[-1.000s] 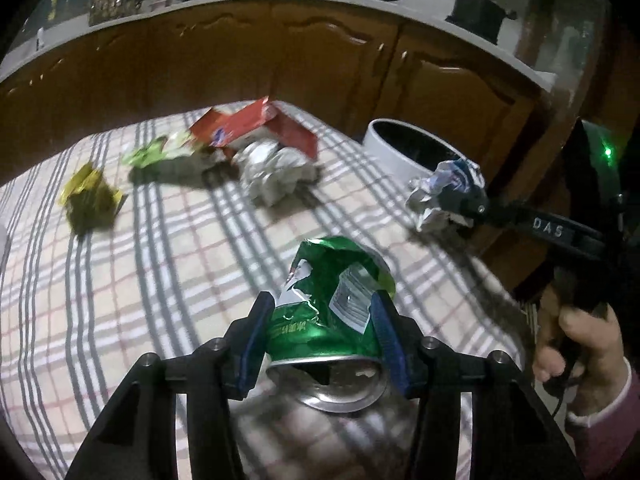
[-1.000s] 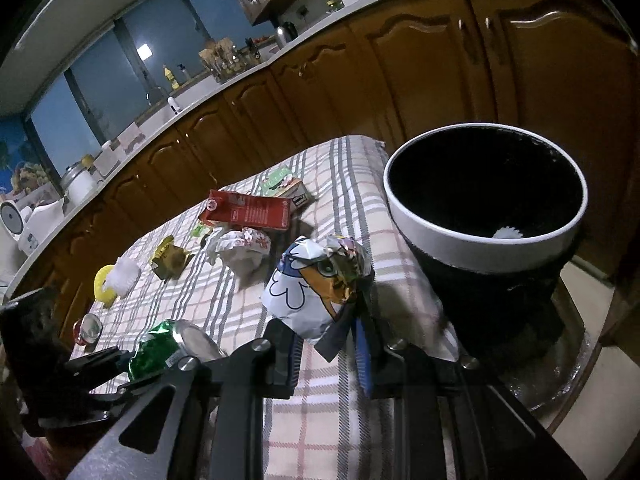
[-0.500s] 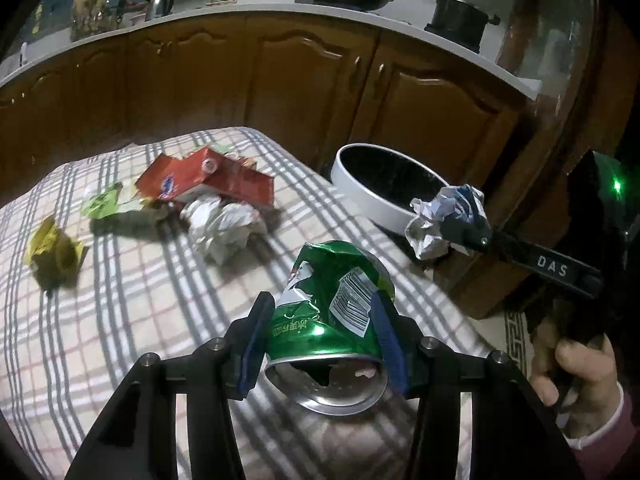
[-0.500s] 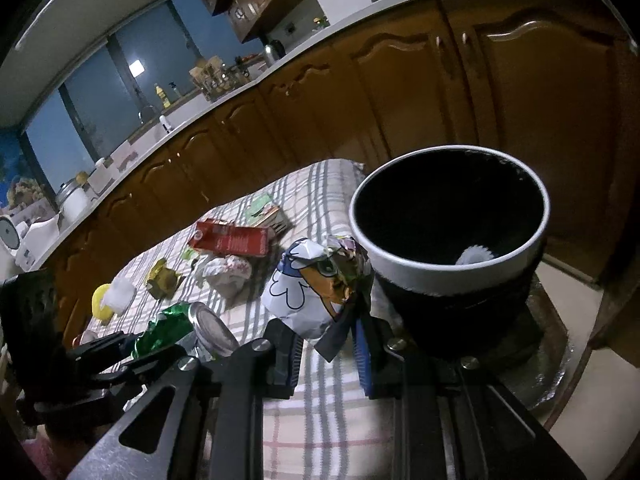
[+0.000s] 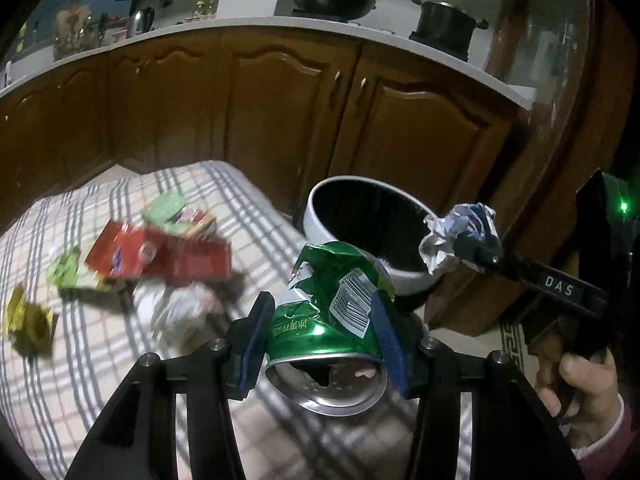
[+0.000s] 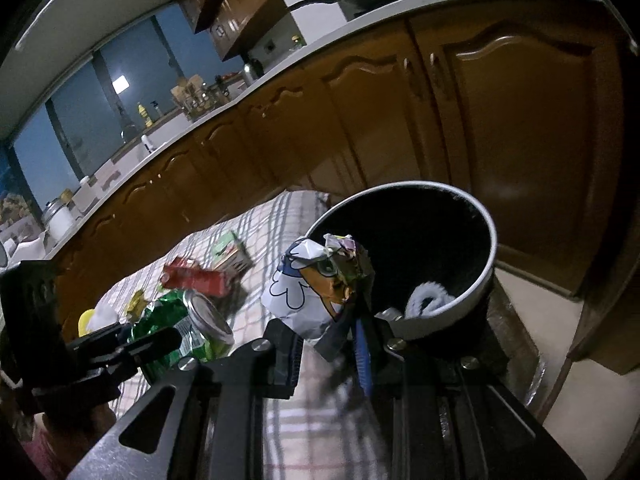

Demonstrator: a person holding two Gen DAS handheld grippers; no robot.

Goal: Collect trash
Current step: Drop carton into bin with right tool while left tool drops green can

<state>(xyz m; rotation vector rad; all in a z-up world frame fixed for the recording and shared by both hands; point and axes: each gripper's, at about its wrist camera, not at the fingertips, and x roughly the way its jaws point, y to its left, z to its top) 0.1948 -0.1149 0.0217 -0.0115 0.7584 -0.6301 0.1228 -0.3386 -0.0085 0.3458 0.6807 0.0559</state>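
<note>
My left gripper (image 5: 324, 320) is shut on a crushed green can (image 5: 332, 300), held above the checked tablecloth near the table's right end. The can also shows in the right wrist view (image 6: 184, 328). My right gripper (image 6: 328, 344) is shut on a crumpled printed wrapper (image 6: 316, 284), held just left of the rim of the black bin with a white rim (image 6: 472, 300). In the left wrist view the wrapper (image 5: 460, 236) hangs at the bin's near right rim (image 5: 320, 204). Something white (image 6: 428, 300) lies inside the bin.
On the tablecloth (image 5: 100, 360) lie a red carton (image 5: 160, 256), a green-and-red packet (image 5: 176, 212), a crumpled white paper (image 5: 176, 304), a green wrapper (image 5: 64, 272) and a yellow wrapper (image 5: 28, 320). Brown kitchen cabinets (image 5: 280, 100) stand behind. The bin stands off the table's right end.
Both grippers have moved toward the bin with their loads. The bin looks larger and nearer in both views. The trash on the table has slid left and back.
</note>
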